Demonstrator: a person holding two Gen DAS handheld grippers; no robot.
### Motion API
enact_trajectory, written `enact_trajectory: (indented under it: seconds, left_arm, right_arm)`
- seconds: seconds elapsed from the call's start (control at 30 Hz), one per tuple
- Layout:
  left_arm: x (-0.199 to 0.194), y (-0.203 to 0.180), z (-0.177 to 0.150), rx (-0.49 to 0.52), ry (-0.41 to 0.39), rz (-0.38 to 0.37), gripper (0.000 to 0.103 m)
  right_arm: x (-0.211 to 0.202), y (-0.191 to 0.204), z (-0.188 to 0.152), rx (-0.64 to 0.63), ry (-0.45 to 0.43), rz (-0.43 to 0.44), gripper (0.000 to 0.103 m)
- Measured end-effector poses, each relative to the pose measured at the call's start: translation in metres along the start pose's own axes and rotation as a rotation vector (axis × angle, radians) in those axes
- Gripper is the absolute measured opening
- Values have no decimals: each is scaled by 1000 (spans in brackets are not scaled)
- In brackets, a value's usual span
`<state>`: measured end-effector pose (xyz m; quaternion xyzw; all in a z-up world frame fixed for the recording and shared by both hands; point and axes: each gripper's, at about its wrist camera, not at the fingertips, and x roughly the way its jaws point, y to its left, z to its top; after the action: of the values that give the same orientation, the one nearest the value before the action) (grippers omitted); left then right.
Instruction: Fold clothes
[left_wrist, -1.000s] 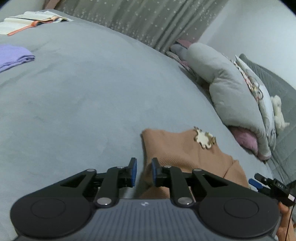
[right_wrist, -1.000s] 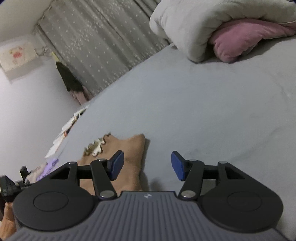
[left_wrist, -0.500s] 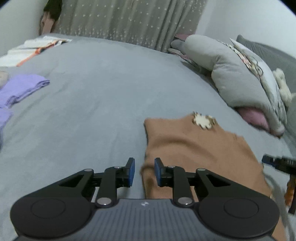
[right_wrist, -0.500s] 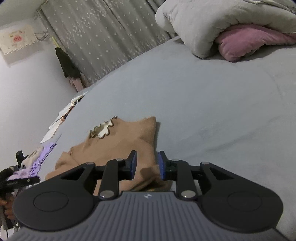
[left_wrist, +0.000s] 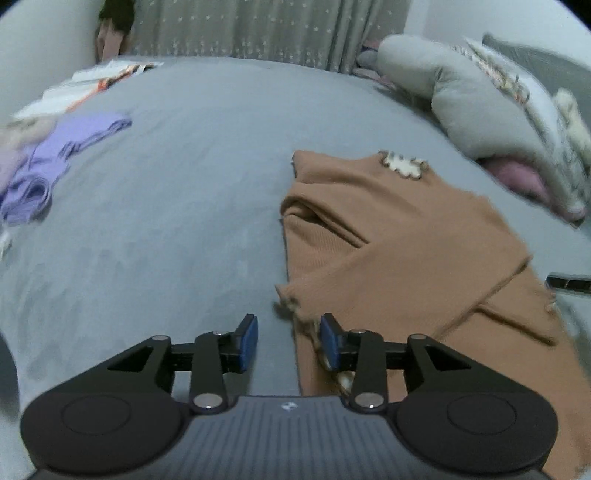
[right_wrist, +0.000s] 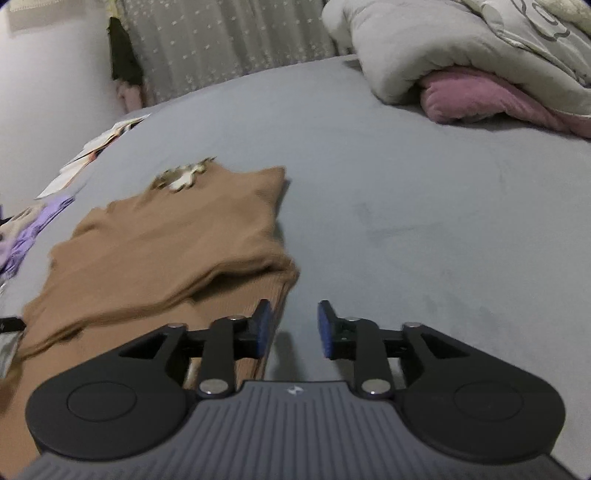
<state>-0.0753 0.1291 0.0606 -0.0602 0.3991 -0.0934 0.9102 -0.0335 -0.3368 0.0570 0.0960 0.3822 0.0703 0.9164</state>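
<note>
My left gripper hangs low over the bed with its jaws parting. Nothing is pinched between the blue pads. The frilly near edge of the brown top lies under the gap, close to the right-hand pad, but I can't see the pads pressing on it. My right gripper is parting too, and its gap shows only bare grey sheet. The left pad sits over the top's edge, just beside it as far as I can tell.

The top lies flat on the bed, partly folded. One layer is doubled over the ribbed layer beneath, with a diagonal fold running across it in the left view. A cream flower patch sits at its far edge (the neckline, I think). From the left camera the top fills the right half of the view. From the right camera it fills the left half, so it lies between my two grippers.

Further off to the left lies a purple garment, well apart from the top, with papers beyond it. A grey duvet is bundled over a pink blanket at the far right, and a curtain hangs behind the bed.
</note>
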Motion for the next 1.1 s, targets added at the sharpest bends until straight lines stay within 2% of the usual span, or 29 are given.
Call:
enact_trajectory:
  seconds: [0.03, 0.1, 0.17, 0.23, 0.37, 0.53, 0.63, 0.73, 0.87, 1.0, 1.07, 1.1]
  left_arm:
    - [-9, -2, -6, 4, -1, -10, 38]
    - [-18, -4, -15, 0, 5, -36, 44]
    - [-34, 3, -40, -81, 30, -155, 52]
    - [-42, 14, -66, -189, 67, -268, 55]
    - [-62, 24, -101, -197, 59, -315, 57]
    - [-66, 22, -111, -210, 73, -381, 72]
    - [-60, 12, -112, -190, 78, -384, 79]
    - [-59, 6, -113, -169, 77, -381, 79]
    - [-56, 12, -115, -223, 89, -447, 76]
    - [-52, 9, -117, -210, 85, -456, 77]
    - [-50, 10, -117, -227, 82, -464, 78]
    - [-49, 11, -117, -239, 81, -469, 78]
  right_arm:
    - [-7, 0, -6, -1, 11, 24, 57]
    - [-21, -2, -19, 16, 32, 84, 60]
    - [-36, -7, -36, 56, 54, 157, 60]
    - [-52, -12, -57, 91, 82, 219, 60]
    - [-87, -19, -100, 152, 124, 322, 61]
    - [-110, -17, -142, 205, 180, 428, 65]
    - [-103, -16, -141, 226, 183, 446, 65]
    - [-94, -18, -142, 260, 177, 479, 65]
    - [-84, -26, -143, 315, 167, 530, 64]
    - [-91, -18, -145, 257, 148, 502, 64]
    - [-91, -17, -145, 257, 147, 489, 57]
    - [-91, -18, -145, 263, 152, 480, 38]
